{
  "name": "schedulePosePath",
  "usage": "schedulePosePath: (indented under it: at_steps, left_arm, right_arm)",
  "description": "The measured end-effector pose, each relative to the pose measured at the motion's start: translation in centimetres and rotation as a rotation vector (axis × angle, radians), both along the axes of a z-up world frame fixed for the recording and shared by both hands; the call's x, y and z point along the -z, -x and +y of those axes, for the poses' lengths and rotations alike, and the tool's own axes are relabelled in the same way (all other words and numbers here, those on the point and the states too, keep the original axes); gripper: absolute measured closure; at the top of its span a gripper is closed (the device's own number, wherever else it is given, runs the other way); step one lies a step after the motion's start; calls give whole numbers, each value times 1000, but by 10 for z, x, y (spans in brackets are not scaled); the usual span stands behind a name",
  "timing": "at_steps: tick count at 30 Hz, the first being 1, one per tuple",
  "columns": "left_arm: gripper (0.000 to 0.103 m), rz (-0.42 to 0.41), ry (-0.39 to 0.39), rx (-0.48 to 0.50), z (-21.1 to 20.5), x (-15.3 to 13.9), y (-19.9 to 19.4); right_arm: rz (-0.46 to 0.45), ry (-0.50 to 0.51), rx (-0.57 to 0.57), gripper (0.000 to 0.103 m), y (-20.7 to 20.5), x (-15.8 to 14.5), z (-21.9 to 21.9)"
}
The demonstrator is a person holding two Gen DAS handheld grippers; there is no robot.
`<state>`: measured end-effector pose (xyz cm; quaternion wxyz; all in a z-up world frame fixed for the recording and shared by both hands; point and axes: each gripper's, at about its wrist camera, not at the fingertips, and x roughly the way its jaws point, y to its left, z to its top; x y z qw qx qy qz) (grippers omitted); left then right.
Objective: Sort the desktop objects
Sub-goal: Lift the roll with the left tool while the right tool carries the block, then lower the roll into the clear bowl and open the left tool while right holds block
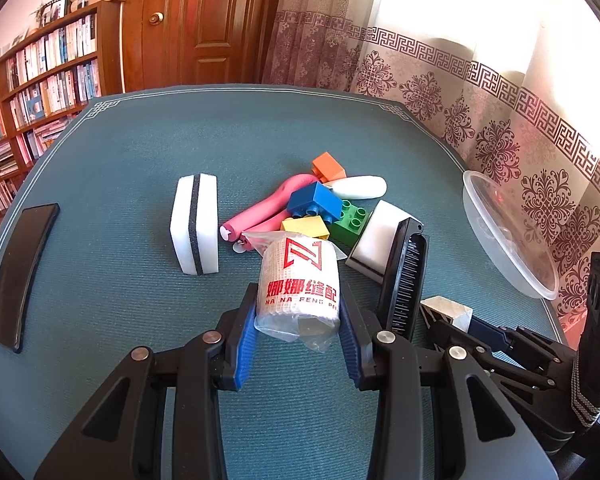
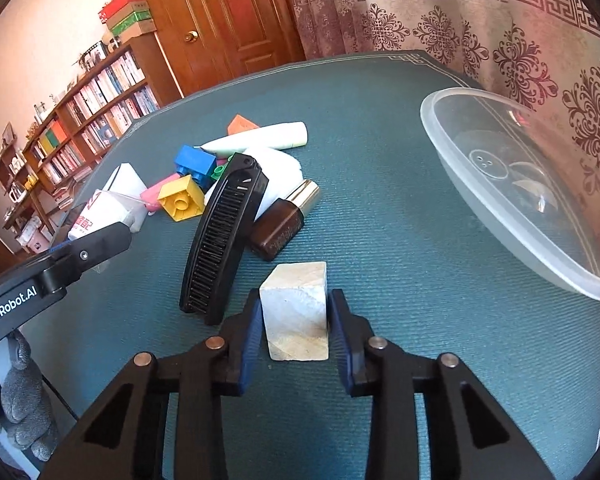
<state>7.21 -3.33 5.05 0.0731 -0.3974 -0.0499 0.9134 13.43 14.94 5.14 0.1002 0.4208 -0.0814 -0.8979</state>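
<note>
Here your left gripper (image 1: 298, 334) clamped the wrapped bandage roll (image 1: 298, 284) mid-table (image 1: 120, 160); your right gripper (image 2: 294, 330) clasped the wooden block (image 2: 296, 310) beside the comb (image 2: 220, 236), bare mat toward the clear tub (image 2: 520, 196) at the right edge.

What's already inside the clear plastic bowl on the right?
Through the clear bowl wall, a round button-like disc and a few curved transparent pieces show. Glare and the frosted wall hide whatever else lies near its far side.

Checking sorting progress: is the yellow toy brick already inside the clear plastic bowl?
No, the yellow toy brick lies in the pile on the table, apart from the clear plastic bowl.
</note>
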Motion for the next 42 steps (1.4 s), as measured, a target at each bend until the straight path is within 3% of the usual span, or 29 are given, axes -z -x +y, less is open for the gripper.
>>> schedulePosePath:
  at_steps: [7,20,29,42]
  left_arm:
    - [64,17,13,20,12,-6,1]
    - [64,37,34,92,47,-13,2]
    - [64,44,52,142,77,-18,9]
    - [64,44,46,248,130,-23,20]
  right_arm:
    - [98,39,33,68,-11,-30,18]
    - [190,62,235,68,-13,-60,99]
    - [135,59,354,68,9,-38,155]
    - [72,30,325,68,13,-13,169]
